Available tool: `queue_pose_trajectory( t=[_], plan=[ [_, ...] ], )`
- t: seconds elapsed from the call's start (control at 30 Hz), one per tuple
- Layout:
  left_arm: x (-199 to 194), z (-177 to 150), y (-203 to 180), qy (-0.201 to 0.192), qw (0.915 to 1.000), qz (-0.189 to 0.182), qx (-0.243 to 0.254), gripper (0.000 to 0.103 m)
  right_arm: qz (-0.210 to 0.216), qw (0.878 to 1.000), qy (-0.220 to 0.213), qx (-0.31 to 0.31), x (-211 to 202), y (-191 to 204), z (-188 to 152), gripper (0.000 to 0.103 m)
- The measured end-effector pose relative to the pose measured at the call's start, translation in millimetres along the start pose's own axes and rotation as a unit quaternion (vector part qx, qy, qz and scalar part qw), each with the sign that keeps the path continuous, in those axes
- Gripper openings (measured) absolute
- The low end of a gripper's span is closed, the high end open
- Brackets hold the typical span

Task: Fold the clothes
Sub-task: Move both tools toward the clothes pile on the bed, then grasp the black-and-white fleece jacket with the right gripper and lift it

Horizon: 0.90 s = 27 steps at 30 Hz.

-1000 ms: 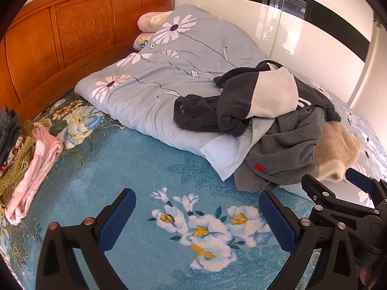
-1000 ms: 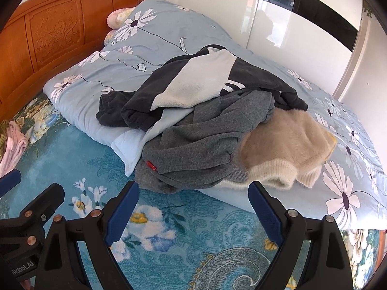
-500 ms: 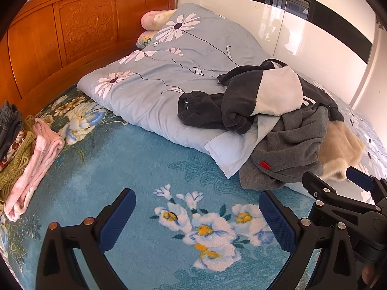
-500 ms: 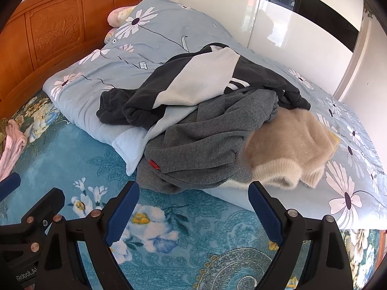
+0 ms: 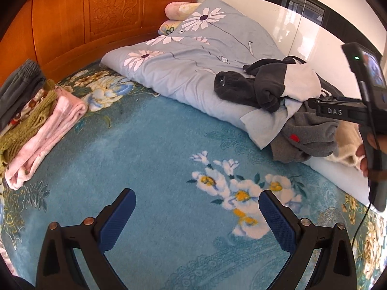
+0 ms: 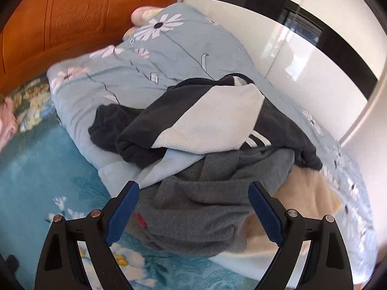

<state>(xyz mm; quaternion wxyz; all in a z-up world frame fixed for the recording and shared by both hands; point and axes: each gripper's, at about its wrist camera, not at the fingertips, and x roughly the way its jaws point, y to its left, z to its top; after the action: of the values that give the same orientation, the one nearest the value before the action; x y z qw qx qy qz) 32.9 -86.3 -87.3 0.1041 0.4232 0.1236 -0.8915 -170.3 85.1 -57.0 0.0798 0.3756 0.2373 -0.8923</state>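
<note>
A heap of unfolded clothes lies on the rolled duvet: a dark grey and white top (image 6: 208, 120), a grey garment with a red tag (image 6: 200, 207) and a cream fluffy sweater (image 6: 307, 188). My right gripper (image 6: 193, 212) hangs open just over the grey garment, nothing between its blue pads. In the left wrist view the same heap (image 5: 285, 91) sits at the right, with the right tool's body (image 5: 358, 111) in front of it. My left gripper (image 5: 196, 220) is open over the blue floral blanket (image 5: 154, 159). Folded clothes (image 5: 41, 125) are stacked at the left.
The light blue daisy duvet (image 5: 188, 58) runs along the bed towards the wooden headboard (image 5: 96, 17), with pillows (image 5: 179, 12) at its top. A glossy white wardrobe (image 6: 302, 58) stands behind the bed. A hand (image 5: 362, 154) holds the right tool.
The right gripper has moved forward and up to the clothes heap, which now fills its view. The left gripper stayed low over the blanket and turned slightly left.
</note>
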Motion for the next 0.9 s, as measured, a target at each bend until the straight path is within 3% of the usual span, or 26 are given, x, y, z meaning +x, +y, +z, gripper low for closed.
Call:
queue_pose_trajectory(
  t=[0.1, 0.27, 0.37, 0.43, 0.5, 0.57, 0.6, 0.73, 0.9],
  plan=[
    [0, -4, 14, 0.002, 0.9999, 0.016, -0.003, 0.103, -0.024, 0.997, 0.02, -0.069, 35, 19, 15, 0.092],
    [-6, -6, 39, -0.004, 0.9994, 0.033, -0.01, 0.103, -0.062, 0.989, 0.069, -0.112, 88, 40, 34, 0.091],
    [-9, -9, 56, -0.004, 0.9988, 0.045, -0.015, 0.103, -0.093, 0.984, 0.074, -0.134, 105, 50, 46, 0.083],
    [-9, -12, 67, 0.001, 0.9984, 0.052, -0.023, 0.103, -0.115, 0.981, 0.065, -0.142, 107, 55, 59, 0.055],
    [-7, -15, 75, 0.009, 0.9977, 0.059, -0.033, 0.103, -0.128, 0.981, 0.054, -0.137, 105, 56, 74, 0.046],
    [-6, -17, 83, 0.014, 0.9972, 0.061, -0.04, 0.103, -0.127, 0.984, 0.044, -0.115, 99, 51, 89, 0.029],
    [-7, -17, 85, 0.014, 0.9972, 0.061, -0.041, 0.103, -0.116, 0.989, 0.034, -0.09, 91, 43, 97, 0.01],
    [-11, -16, 92, 0.01, 0.9971, 0.059, -0.048, 0.103, -0.068, 0.997, -0.034, 0.026, 39, -1, 121, 0.007],
    [-16, -11, 91, 0.006, 0.9972, 0.04, -0.063, 0.103, -0.011, 0.983, -0.144, 0.109, -63, -68, 132, 0.007]
  ],
)
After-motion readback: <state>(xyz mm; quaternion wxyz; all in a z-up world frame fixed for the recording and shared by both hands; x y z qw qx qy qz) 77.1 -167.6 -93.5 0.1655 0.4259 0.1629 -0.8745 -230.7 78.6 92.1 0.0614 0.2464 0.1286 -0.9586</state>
